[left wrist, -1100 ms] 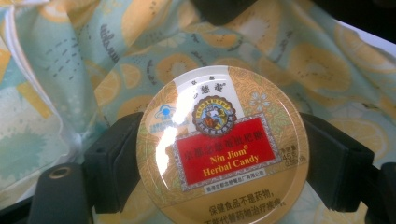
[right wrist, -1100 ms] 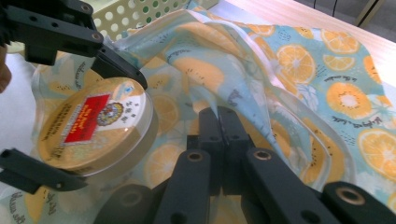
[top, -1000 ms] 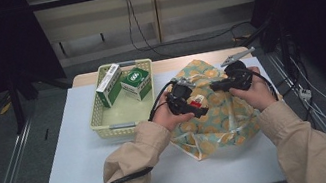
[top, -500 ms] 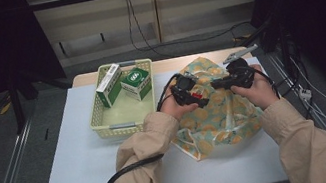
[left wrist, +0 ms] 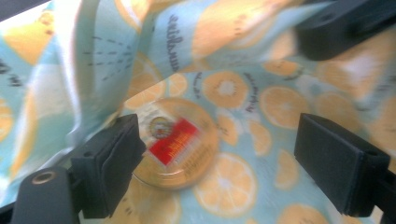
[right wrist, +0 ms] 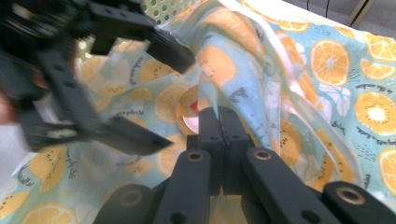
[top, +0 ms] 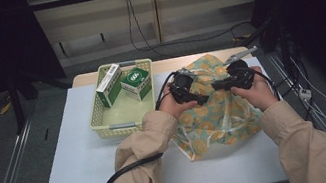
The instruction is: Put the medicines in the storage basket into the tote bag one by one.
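A fabric bag (top: pixel 216 115) printed with orange slices lies on the right half of the white table (top: pixel 77 162). My right gripper (right wrist: pixel 218 116) is shut on the edge of the bag's mouth and holds it up. My left gripper (left wrist: pixel 222 140) reaches into that mouth; its jaws have just been opening and stand wide. A round tin (left wrist: pixel 175 140) with a red label lies inside the bag between the jaws, with no pad pressing on it. The right gripper view shows the tin (right wrist: pixel 189 112) past the lifted cloth (right wrist: pixel 327 70) and the left gripper (right wrist: pixel 163 93) over it. In the high view both grippers (top: pixel 202 97) (top: pixel 215 84) meet over the bag.
A pale yellow basket (top: pixel 124 116) stands left of the bag with a long white-and-green box (top: pixel 109 83) and a green box (top: pixel 136 82) in it. The left gripper's cable (top: pixel 124 172) trails across the table's front. Cables and a rail lie on the floor around.
My left gripper has moved a little farther from the person and deeper into the bag's mouth, and its jaws have widened. The right gripper has kept its hold in place.
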